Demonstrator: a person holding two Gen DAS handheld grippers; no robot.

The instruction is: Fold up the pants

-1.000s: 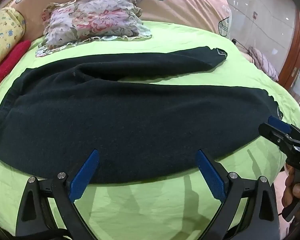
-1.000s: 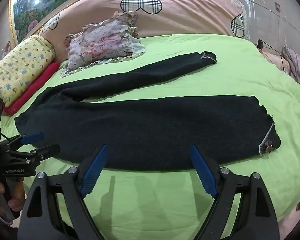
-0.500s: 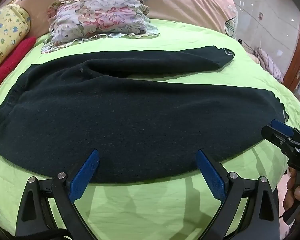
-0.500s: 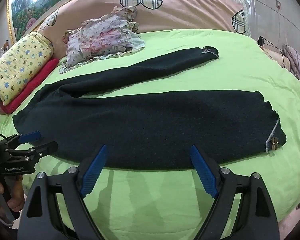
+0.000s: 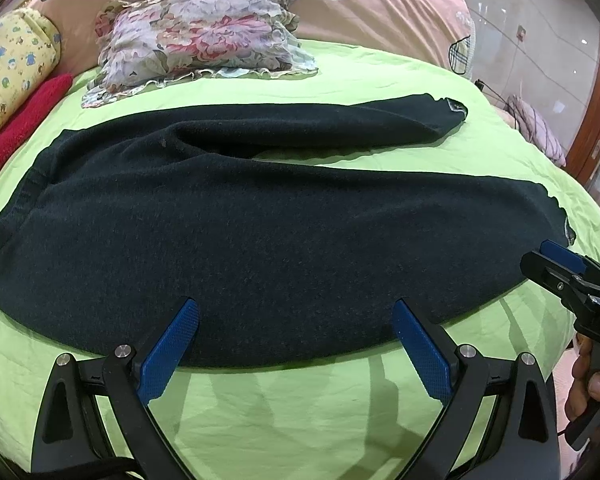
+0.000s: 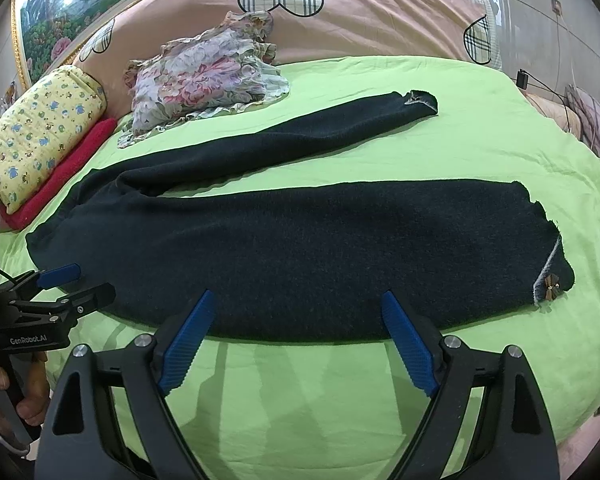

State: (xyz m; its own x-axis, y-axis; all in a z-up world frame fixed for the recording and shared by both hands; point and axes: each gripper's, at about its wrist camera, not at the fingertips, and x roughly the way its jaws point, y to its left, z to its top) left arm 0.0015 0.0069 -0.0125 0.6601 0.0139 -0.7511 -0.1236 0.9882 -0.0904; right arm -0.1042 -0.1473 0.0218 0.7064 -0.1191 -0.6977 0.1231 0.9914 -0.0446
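Dark pants (image 5: 284, 240) spread flat across green bed (image 5: 300, 408), mid-frame, legs splayed. Left gripper (image 5: 296, 344) and right gripper (image 6: 296, 336) both gaping, empty, at near hem edge. Best pinch near leg's edge cleanly, both layers.

The left claw (image 5: 296, 340) is hovering with its blue-padded fingers spread wide, gripping nothing. The right claw (image 6: 298, 334) is doing the same, jaws wide apart. A bare hand (image 6: 4, 392) is gripping each handle from below, side by side
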